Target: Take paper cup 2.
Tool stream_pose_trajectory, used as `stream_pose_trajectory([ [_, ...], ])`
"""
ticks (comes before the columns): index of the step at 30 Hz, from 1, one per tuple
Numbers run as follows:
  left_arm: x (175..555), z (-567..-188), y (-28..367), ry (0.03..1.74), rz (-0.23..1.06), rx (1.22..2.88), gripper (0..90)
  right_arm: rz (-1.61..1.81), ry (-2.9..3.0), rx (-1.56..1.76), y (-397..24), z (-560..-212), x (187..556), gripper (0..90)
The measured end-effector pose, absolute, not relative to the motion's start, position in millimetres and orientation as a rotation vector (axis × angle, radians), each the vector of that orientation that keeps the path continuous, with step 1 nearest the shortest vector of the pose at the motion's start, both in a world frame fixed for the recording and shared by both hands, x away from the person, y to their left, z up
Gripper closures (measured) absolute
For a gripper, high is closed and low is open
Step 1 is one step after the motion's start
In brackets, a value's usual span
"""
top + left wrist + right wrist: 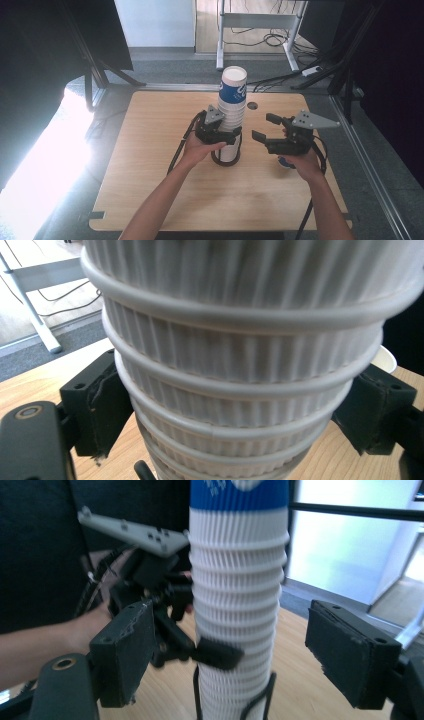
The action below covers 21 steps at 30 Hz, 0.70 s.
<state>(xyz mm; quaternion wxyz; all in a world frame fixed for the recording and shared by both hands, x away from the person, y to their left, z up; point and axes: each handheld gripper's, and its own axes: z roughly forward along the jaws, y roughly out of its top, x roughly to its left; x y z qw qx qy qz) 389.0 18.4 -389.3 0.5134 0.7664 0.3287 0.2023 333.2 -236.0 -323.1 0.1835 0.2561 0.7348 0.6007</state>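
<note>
High view is showing the left gripper (223, 135) clamping the lower part of the tall stack of paper cups (232, 120), which is standing in a black wire holder (226, 160) near the table's (150, 165) middle. To the right, the right gripper (264, 128) is hovering apart, jaws wide with nothing between them; squeezing sideways is risking tipping the top-heavy stack or crushing its ribbed walls

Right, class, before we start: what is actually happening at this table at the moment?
A person works with a claw in each hand at a wooden table. The left claw is clamped on the lower part of a tall stack of ribbed paper cups that stands in a black wire holder. The right claw hangs open beside the stack, holding nothing. The top cup is blue and white.
</note>
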Motion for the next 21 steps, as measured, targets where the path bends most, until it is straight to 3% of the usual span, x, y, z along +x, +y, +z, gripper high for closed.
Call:
stream_pose_trajectory([
  [21,388,-389,16,0.795,0.488,1.845,13.0,1.739,2.133,0.627,-212,-268,376,17.2],
])
